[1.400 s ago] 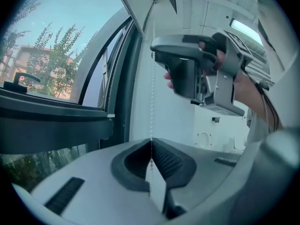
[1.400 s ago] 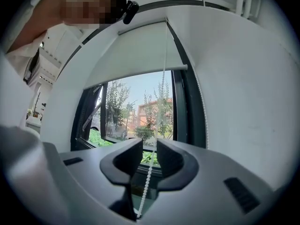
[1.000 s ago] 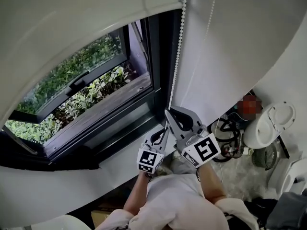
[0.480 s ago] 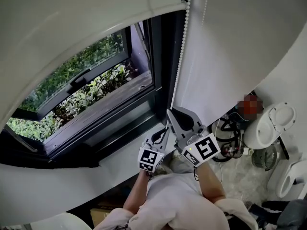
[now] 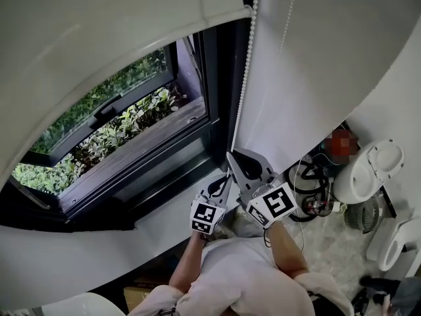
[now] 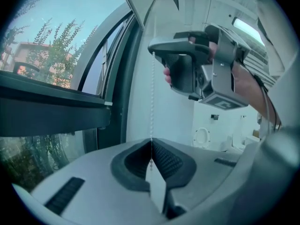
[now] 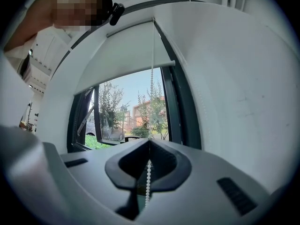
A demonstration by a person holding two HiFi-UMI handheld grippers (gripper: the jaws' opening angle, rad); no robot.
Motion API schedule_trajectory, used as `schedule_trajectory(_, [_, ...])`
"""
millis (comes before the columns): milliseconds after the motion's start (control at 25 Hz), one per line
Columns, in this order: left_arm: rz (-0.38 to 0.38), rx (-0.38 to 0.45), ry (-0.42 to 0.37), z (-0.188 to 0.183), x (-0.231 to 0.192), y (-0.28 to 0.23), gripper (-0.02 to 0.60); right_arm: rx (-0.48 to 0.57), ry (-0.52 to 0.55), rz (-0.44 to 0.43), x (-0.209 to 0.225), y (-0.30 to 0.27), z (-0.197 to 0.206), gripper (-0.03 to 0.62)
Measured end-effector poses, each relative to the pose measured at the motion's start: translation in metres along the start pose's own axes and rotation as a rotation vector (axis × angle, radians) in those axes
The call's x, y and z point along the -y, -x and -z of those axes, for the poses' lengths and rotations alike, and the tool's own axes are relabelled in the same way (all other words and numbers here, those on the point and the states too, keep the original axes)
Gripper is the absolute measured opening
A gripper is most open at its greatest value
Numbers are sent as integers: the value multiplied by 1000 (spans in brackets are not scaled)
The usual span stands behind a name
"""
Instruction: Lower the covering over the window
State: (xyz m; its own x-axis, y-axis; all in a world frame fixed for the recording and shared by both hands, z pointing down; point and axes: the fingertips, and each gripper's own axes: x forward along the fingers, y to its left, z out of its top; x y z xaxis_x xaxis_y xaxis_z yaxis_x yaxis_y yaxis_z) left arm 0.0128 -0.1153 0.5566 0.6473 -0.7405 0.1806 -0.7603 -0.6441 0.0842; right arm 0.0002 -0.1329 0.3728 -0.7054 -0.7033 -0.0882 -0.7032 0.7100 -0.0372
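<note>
The right gripper point(image 5: 230, 155) is pressed shut on the white bead chain point(image 5: 245, 71). The left gripper point(image 5: 227, 176) pinches the same chain just under it, so both hold one string. The chain hangs straight down from the top, beside the dark window frame point(image 5: 220, 84) and close to the plain white wall point(image 5: 309, 78). The blind point(image 5: 99, 38) covers only the top of the window point(image 5: 118, 130). Below its straight bottom edge the glass is bare, with green plants outside. The chain is made of tiny round beads. The blind looks smooth and white. Both grippers are grey, with dark ribbed pads.
</note>
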Motion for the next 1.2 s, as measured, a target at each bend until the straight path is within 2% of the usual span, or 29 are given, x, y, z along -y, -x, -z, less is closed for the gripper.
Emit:
schedule_trajectory(840, [18,-131,64,82,4,-3,17,-158,-90,-7,0,5,85,-5])
schedule_trajectory(1200, [35,-152,96,98,6,5,18,-184,-120,-14,1,8,104,-5])
